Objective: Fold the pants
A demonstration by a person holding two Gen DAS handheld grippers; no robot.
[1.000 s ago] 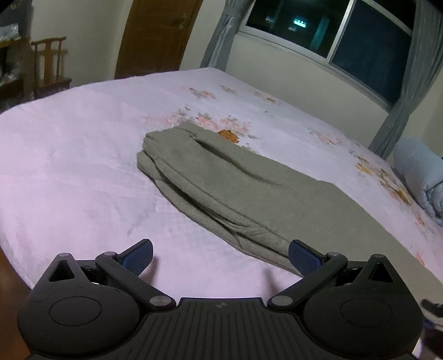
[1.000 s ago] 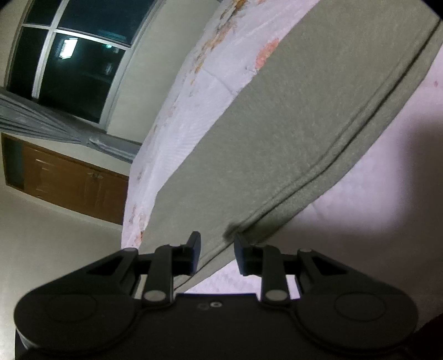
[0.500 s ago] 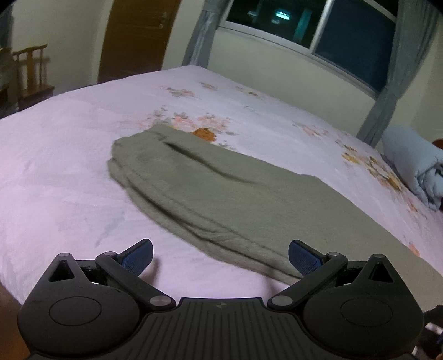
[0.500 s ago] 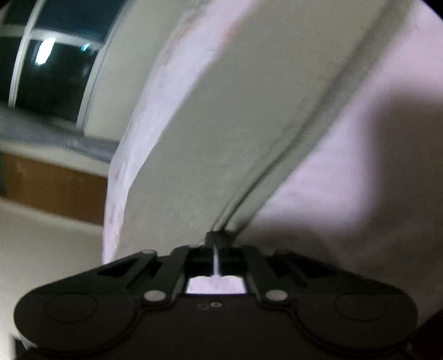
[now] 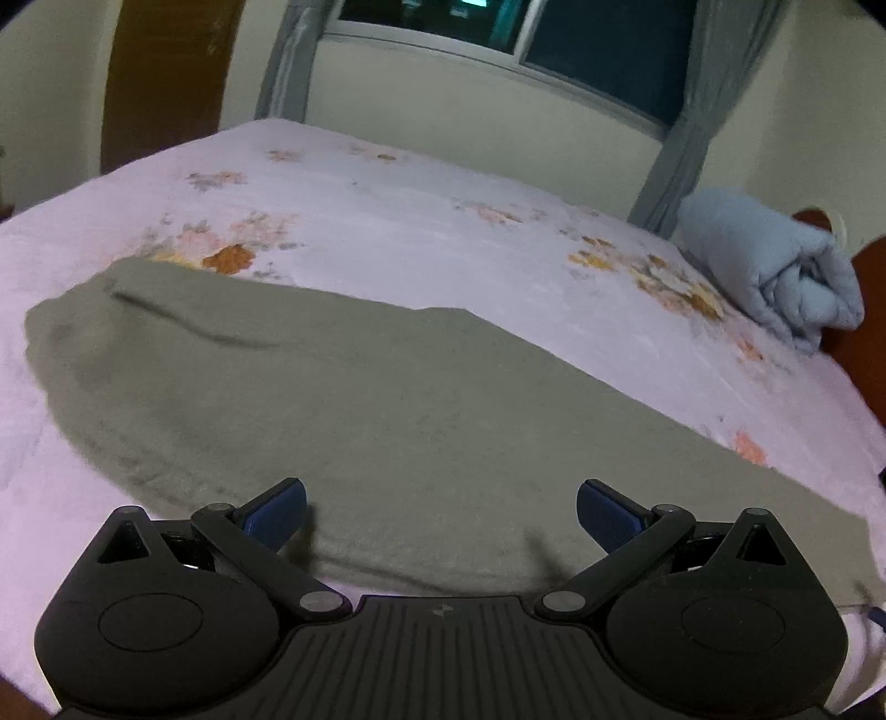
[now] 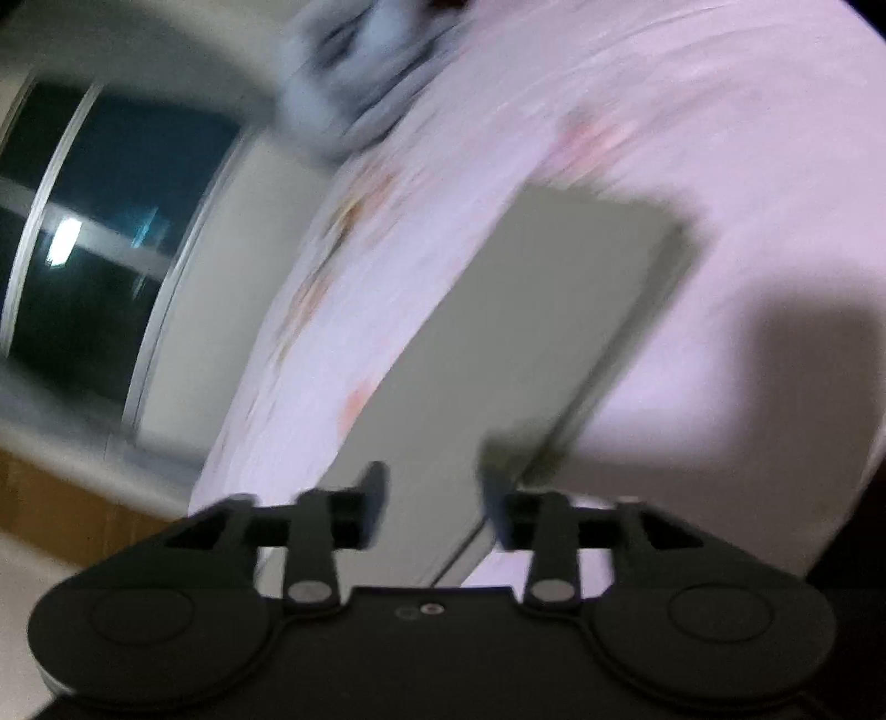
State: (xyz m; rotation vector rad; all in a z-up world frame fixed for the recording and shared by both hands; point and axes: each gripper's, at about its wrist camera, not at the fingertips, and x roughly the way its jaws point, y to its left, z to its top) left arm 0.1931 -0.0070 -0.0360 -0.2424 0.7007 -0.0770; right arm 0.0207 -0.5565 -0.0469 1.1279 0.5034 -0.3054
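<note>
Pants (image 5: 387,399) are olive-grey and lie flat on the pink floral bedsheet (image 5: 387,221), already doubled leg over leg into one long strip that runs across the bed. In the left wrist view the rounded end sits off to the left and the rest stretches out to the right edge.

Left gripper (image 5: 440,512) hangs just over the near edge of the strip, blue-padded fingers (image 5: 277,509) spread wide with nothing between them. Right gripper (image 6: 432,498) is over the other end — the squared-off end of the fabric shows ahead of it. Its jaws have just been opening and now stand partly apart. That view is badly smeared, so I can't swear to it, but the cloth looks to lie under the fingers rather than be pinched by them.

Further out there's a rolled blue blanket (image 5: 775,271) at the far right of the bed, grey curtains (image 5: 686,111) and a dark window (image 5: 554,33) behind.

What could go wrong from here: the two layers are loose, so a grab at the edge might catch only the top leg and peel the stack apart when lifted. If the two ends come up unevenly, the next fold lands crooked, and dragging could bunch the sheet underneath.
</note>
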